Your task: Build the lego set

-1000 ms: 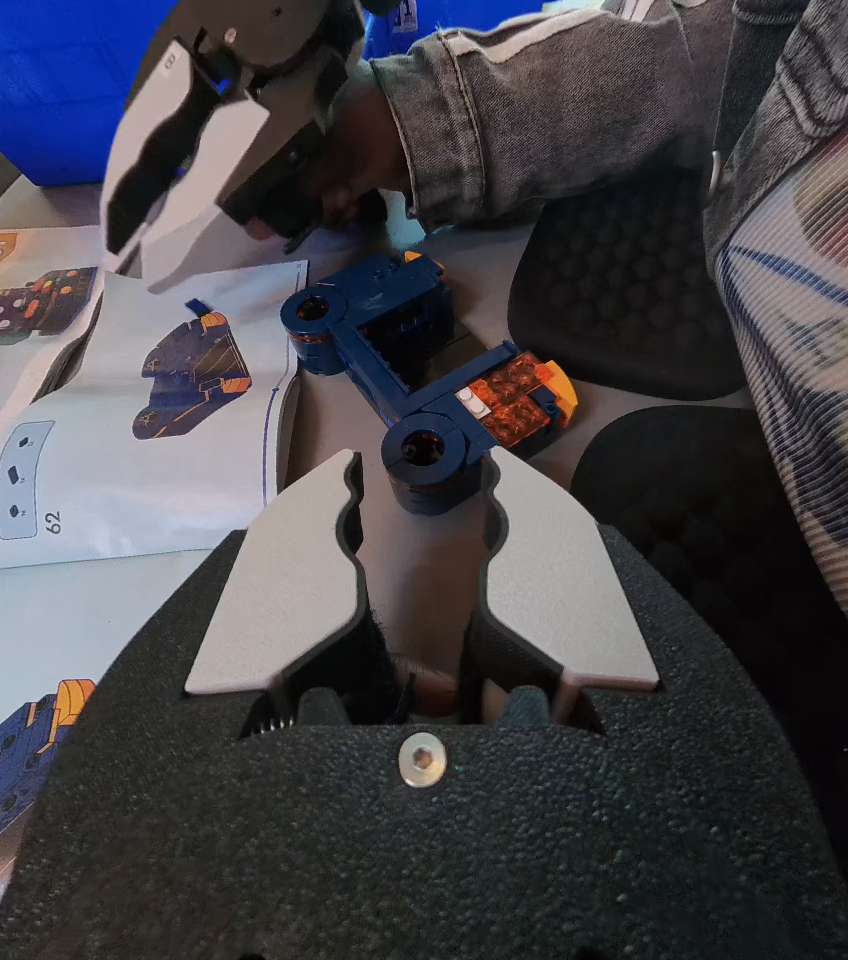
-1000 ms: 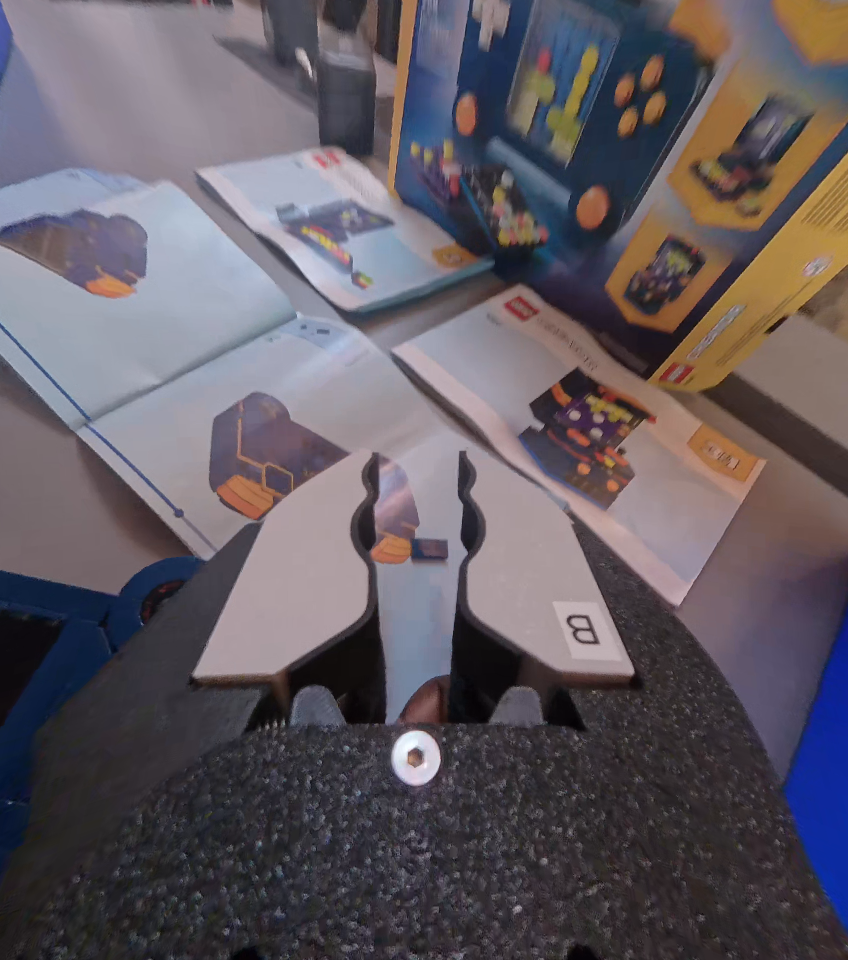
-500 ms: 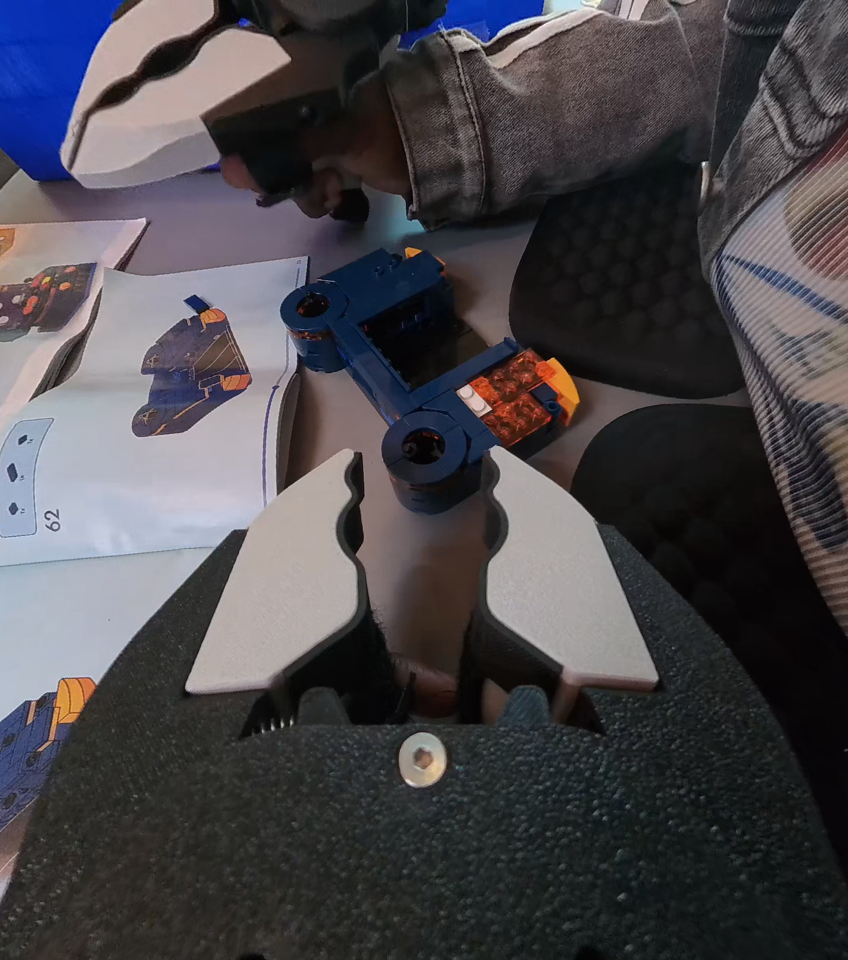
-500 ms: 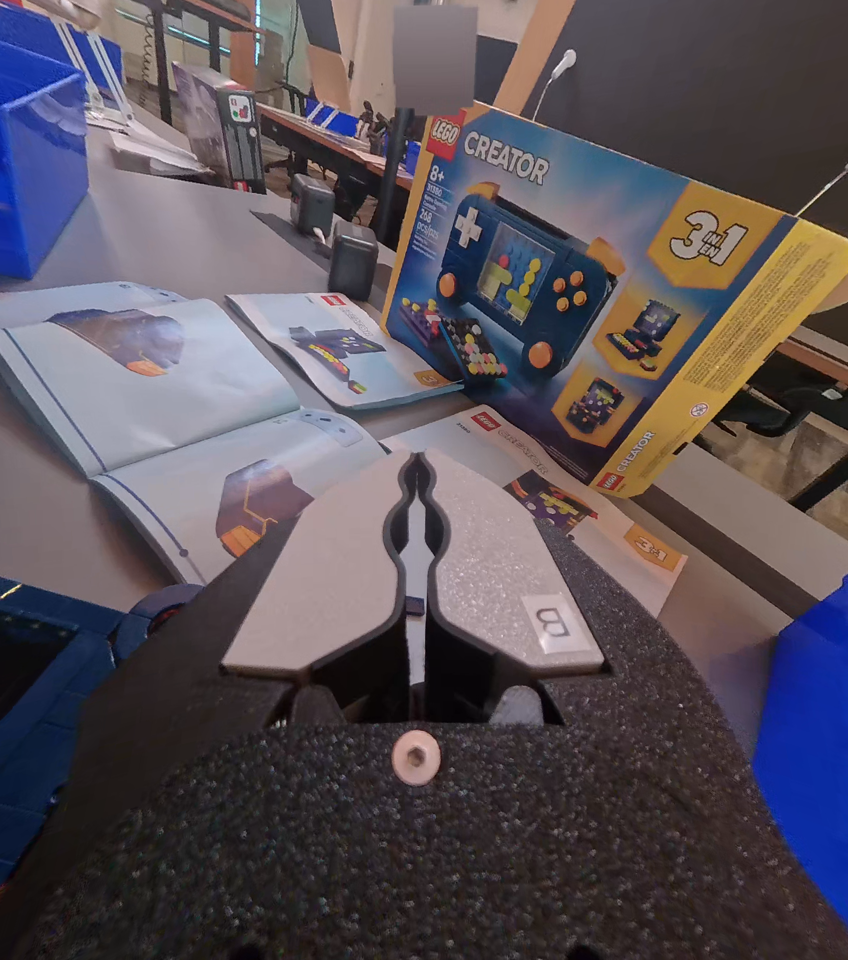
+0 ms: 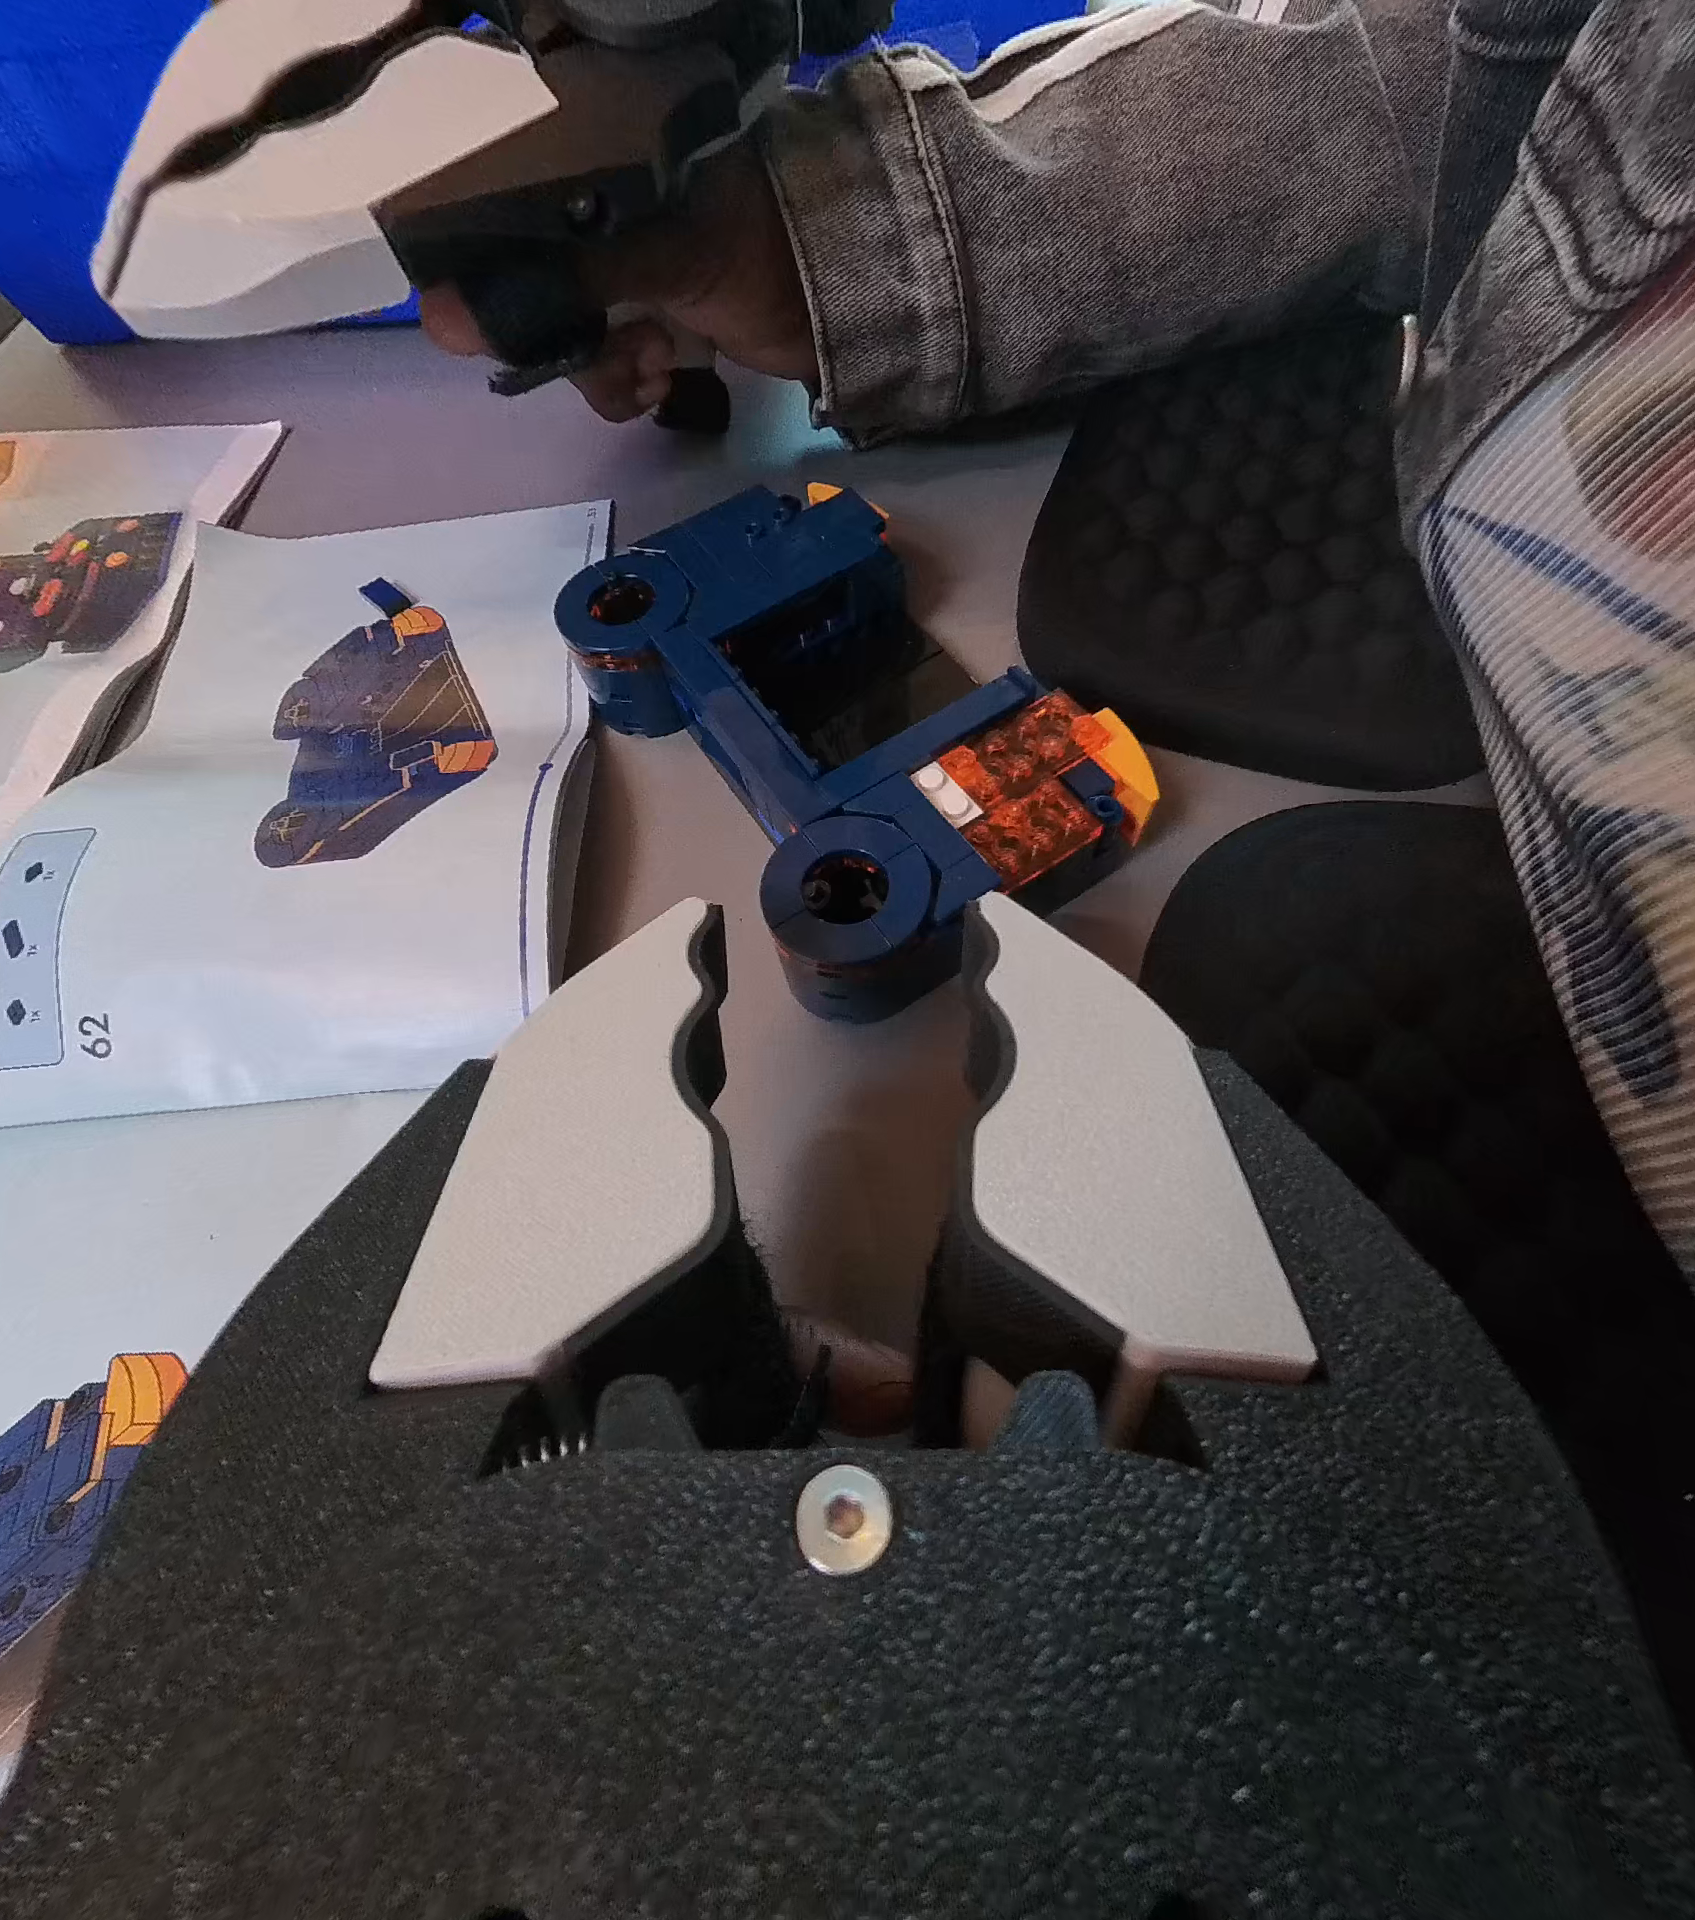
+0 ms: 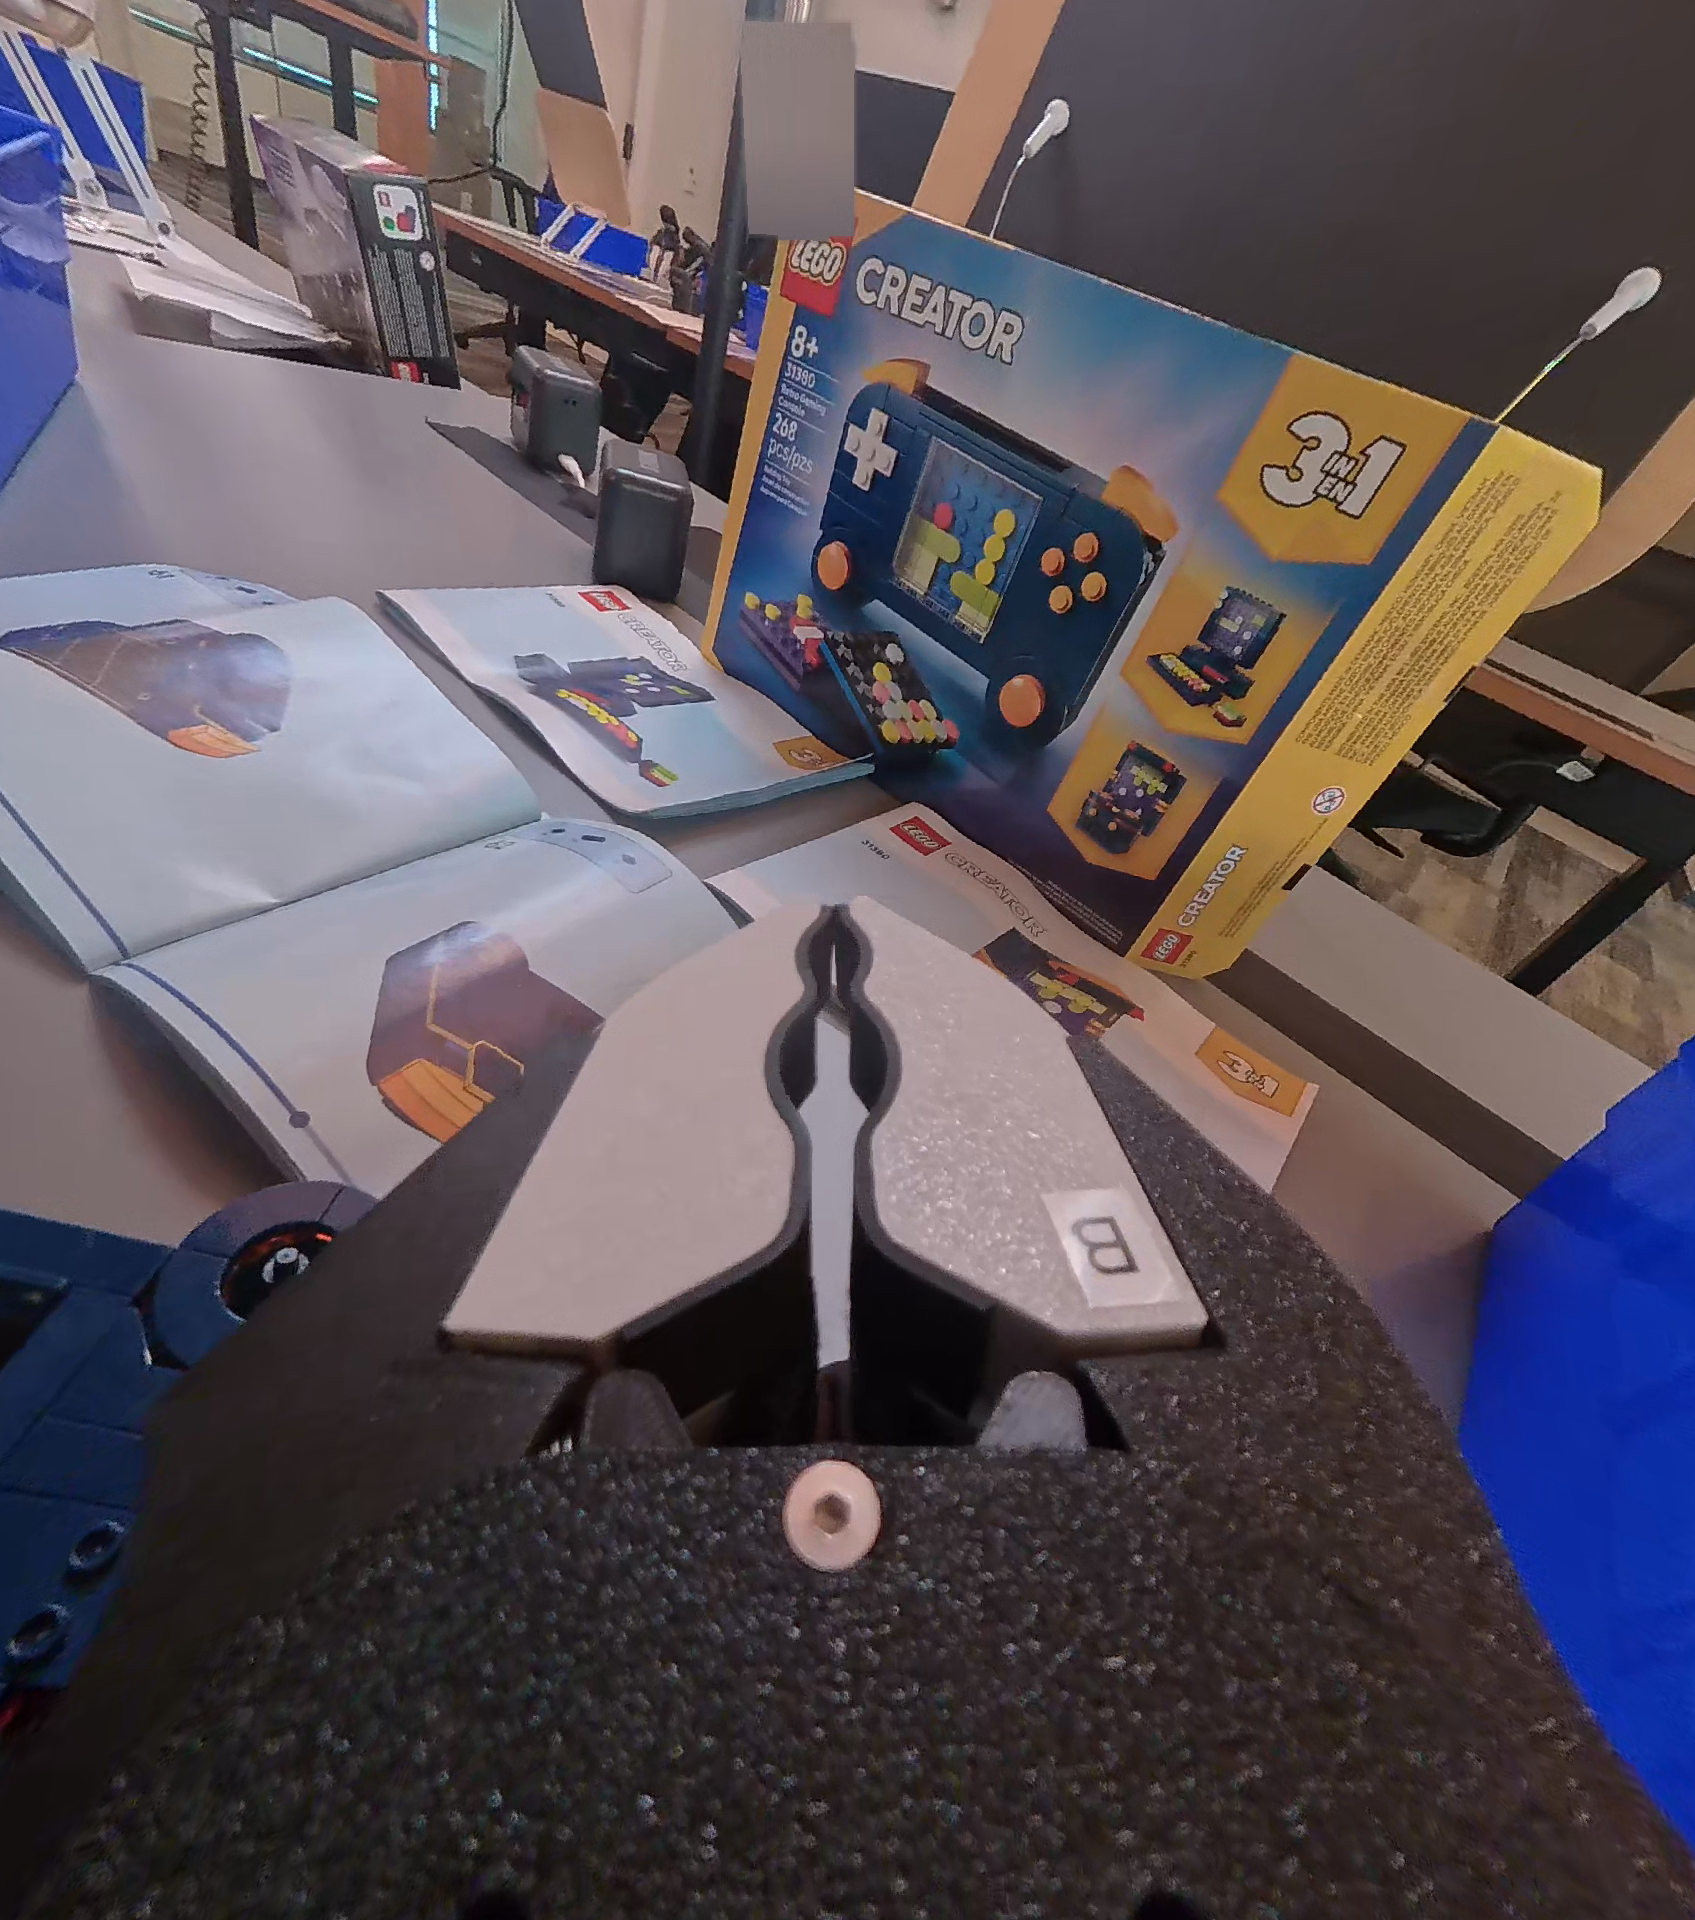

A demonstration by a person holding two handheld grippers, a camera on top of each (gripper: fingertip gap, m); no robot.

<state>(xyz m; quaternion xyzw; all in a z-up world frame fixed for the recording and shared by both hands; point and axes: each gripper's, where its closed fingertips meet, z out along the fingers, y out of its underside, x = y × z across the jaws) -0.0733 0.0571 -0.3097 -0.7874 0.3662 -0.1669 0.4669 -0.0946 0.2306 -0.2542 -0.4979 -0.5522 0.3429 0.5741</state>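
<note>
Jaws of right gripper (image 6: 835, 920) now pinched together, raised; left gripper (image 5: 843, 925) unchanged.

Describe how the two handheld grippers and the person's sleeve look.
Each gripper, left and right, has two flat light-grey fingers with wavy black inner edges, set on a black pebbled body with a silver screw at its centre. The right gripper carries a small white sticker with a black letter. The sleeve is grey washed denim.

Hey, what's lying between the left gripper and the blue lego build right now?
Nothing. In the left wrist view only a short strip of bare grey table separates the open left gripper from the blue lego build's nearest round corner.
</note>
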